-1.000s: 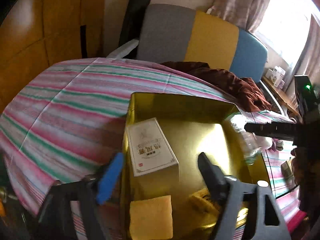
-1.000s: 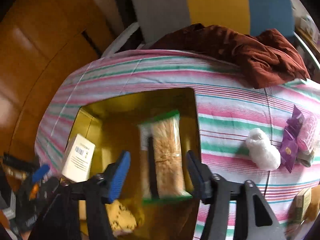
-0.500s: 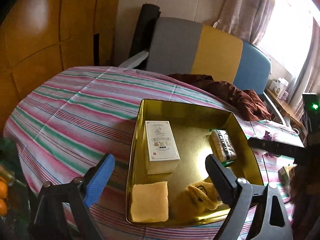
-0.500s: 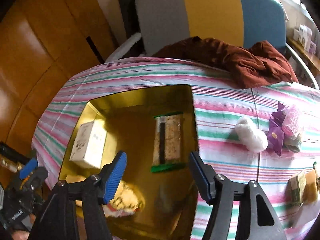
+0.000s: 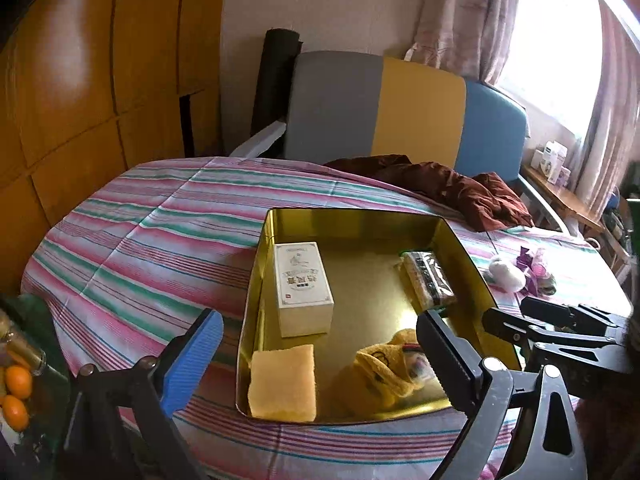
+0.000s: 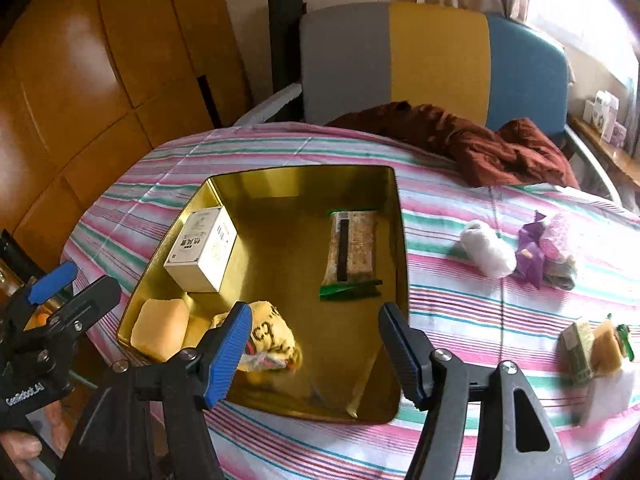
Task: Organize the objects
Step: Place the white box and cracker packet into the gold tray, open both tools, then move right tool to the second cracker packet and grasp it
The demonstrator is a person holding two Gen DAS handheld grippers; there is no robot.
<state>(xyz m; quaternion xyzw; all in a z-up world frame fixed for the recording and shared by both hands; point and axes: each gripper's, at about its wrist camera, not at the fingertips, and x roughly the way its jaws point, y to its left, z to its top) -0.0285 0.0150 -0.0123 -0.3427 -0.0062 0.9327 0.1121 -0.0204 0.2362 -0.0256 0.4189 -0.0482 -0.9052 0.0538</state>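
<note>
Glossy orange-brown wooden wall panels [image 5: 100,92] fill the left of the frame. Plain cream wall [image 5: 320,4] top centre. Upholstered backrest in grey, yellow and blue bands [image 5: 404,112] centre, black upright roll [image 5: 276,84] beside it. Pinkish patterned curtains [image 5: 460,16] upper right, bright overexposed window [image 5: 556,52] giving daylight. Wooden side shelf [image 5: 560,196] far right.

tin [image 6: 224,196] 1 — box [image 6: 202,248] 1 — sponge [image 6: 160,328] 1 — snack packs [image 6: 352,246] maybe 2 — white ball [image 6: 488,248] 1
</note>
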